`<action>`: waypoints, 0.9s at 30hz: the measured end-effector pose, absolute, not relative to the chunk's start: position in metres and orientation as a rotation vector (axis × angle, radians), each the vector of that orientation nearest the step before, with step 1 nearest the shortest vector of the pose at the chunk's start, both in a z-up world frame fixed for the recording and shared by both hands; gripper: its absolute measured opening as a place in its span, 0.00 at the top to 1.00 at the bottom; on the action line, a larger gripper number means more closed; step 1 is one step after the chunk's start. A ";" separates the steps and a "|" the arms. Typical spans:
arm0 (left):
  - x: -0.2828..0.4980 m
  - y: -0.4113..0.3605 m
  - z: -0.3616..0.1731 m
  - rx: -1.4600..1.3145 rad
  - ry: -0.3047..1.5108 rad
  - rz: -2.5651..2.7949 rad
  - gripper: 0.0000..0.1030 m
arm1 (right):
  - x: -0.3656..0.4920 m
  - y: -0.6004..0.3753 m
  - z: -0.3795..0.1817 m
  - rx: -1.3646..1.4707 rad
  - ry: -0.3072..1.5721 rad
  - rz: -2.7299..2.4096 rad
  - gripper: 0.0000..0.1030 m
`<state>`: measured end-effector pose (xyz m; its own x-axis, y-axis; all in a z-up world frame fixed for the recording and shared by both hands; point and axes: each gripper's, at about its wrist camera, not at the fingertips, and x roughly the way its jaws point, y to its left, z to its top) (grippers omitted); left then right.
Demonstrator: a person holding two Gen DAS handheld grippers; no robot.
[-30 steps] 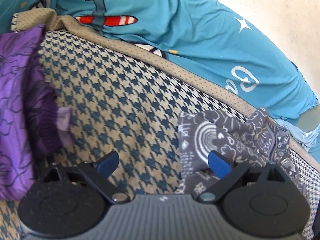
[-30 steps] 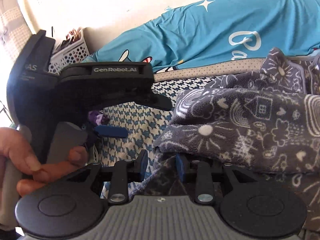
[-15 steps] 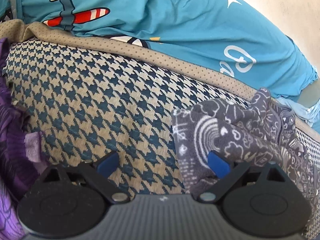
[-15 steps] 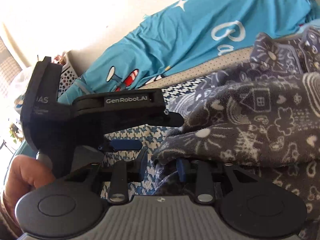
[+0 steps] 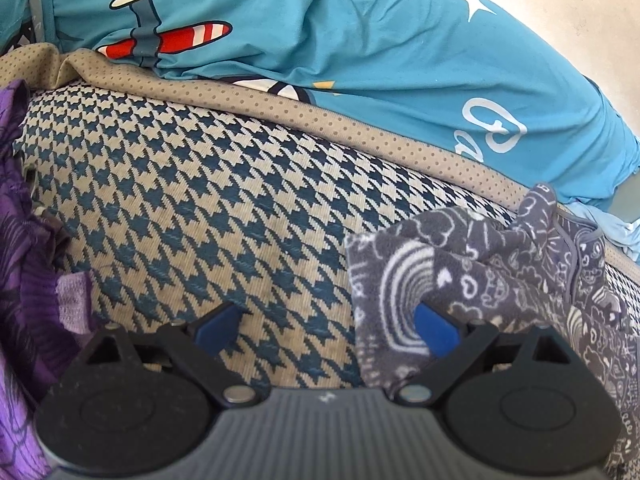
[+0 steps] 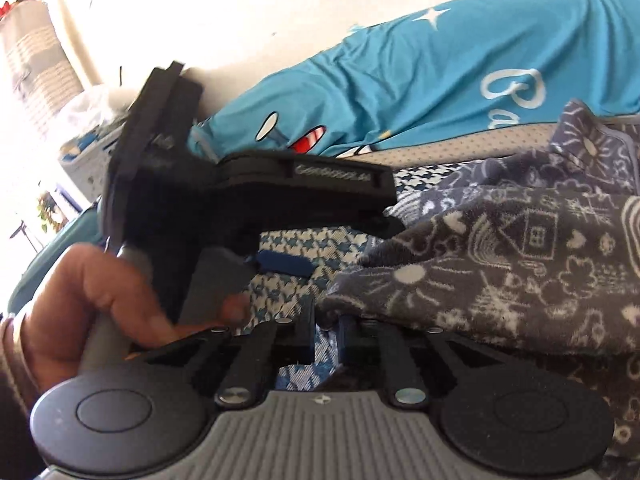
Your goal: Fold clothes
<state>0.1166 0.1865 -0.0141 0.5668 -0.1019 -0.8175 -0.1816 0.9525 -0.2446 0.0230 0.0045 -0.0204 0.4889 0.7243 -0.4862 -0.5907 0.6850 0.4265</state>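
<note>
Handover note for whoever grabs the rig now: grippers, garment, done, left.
Left gripper: open, one blue pad against the edge of the grey doodle-print garment, nothing pinched.
Right gripper: fingers nearly closed at the garment's lower edge; grip itself hidden, cannot confirm.
Garment lies bunched on the houndstooth cover, purple clothing off to the left.
Done: no fold visible yet.
Left: get both corners held, spread flat, fold.
</note>
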 end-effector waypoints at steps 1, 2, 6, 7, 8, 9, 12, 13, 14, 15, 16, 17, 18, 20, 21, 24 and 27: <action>0.117 0.187 -0.014 -0.320 0.970 0.050 0.09 | 0.022 0.005 -0.021 0.214 0.696 0.817 0.89; 0.118 0.187 -0.014 -0.321 0.968 0.052 0.09 | 0.021 0.005 -0.021 0.214 0.700 0.828 0.89; 0.120 0.186 -0.015 -0.307 0.961 0.060 0.09 | 0.015 0.010 -0.026 0.175 0.707 0.849 0.89; 0.121 0.186 -0.015 -0.302 0.960 0.062 0.09 | 0.014 0.012 -0.029 0.167 0.709 0.847 0.89; 0.122 0.185 -0.015 -0.297 0.958 0.063 0.09 | 0.012 0.013 -0.032 0.159 0.711 0.845 0.88; 0.122 0.185 -0.015 -0.293 0.956 0.067 0.09 | 0.012 0.016 -0.034 0.146 0.718 0.851 0.88; 0.122 0.188 -0.014 -0.292 0.952 0.094 0.10 | 0.010 0.023 -0.038 0.118 0.771 0.907 0.92; 0.122 0.189 -0.014 -0.292 0.950 0.103 0.11 | 0.009 0.026 -0.039 0.103 0.780 0.909 0.92; 0.123 0.190 -0.013 -0.292 0.949 0.112 0.11 | 0.007 0.027 -0.037 0.081 0.774 0.919 0.91; 0.123 0.191 -0.013 -0.292 0.947 0.121 0.11 | 0.005 0.028 -0.036 0.059 0.767 0.928 0.91; 0.123 0.192 -0.012 -0.292 0.946 0.130 0.11 | 0.004 0.027 -0.033 0.056 0.764 0.933 0.91; 0.123 0.194 -0.012 -0.295 0.943 0.142 0.11 | 0.004 0.026 -0.031 0.053 0.762 0.938 0.91; 0.121 0.196 -0.012 -0.302 0.940 0.166 0.11 | 0.003 0.023 -0.028 0.056 0.752 0.933 0.91; 0.119 0.194 -0.008 -0.296 0.928 0.175 0.11 | -0.002 0.016 -0.021 0.049 0.727 0.929 0.91; 0.118 0.190 -0.006 -0.292 0.921 0.164 0.11 | -0.004 0.012 -0.018 0.045 0.716 0.923 0.91; 0.114 0.180 0.002 -0.278 0.901 0.129 0.11 | -0.006 0.000 -0.009 0.050 0.696 0.893 0.91; 0.110 0.169 0.010 -0.265 0.880 0.095 0.11 | -0.009 -0.014 -0.001 0.062 0.665 0.837 0.91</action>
